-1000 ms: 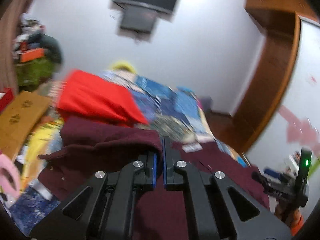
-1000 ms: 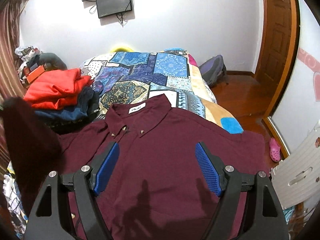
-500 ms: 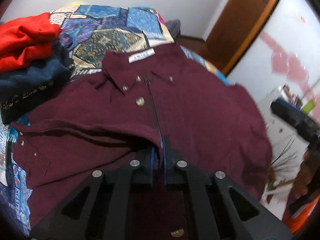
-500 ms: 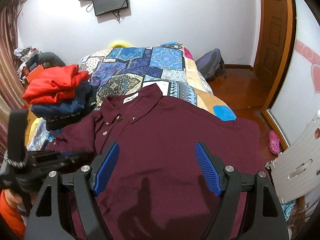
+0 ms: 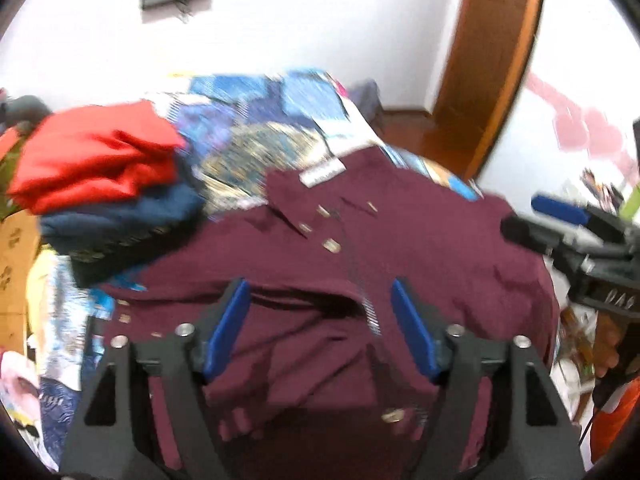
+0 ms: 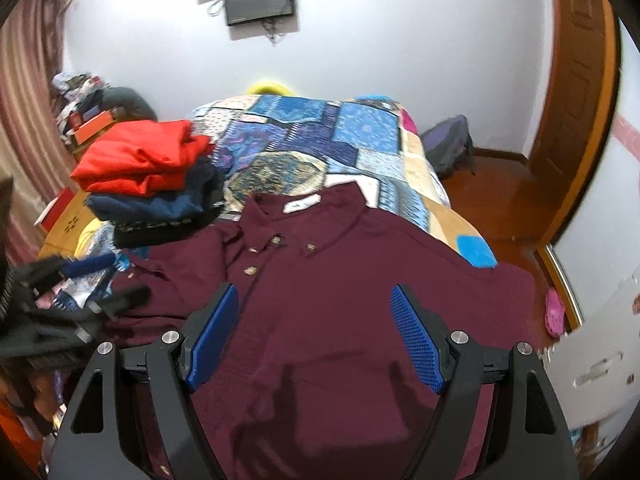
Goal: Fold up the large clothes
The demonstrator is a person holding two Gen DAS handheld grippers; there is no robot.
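Across patchwork quilted bed [image 6: 360, 136]: maroon button-front cotton shirt [image 6: 360, 280] lying collar-away, front up. Left gripper [image 5: 320, 320], pinched on left sleeve fabric half a second ago, now gaping and holding nothing; sleeve [image 5: 280, 320] lying folded inward over chest, so first side fold likely done. Right gripper [image 6: 316, 332] hovering spread, empty, over right half. Red-and-navy folded clothes stack [image 6: 152, 176] crowding left edge; right shoulder and sleeve draping toward bed edge, open room there for next fold
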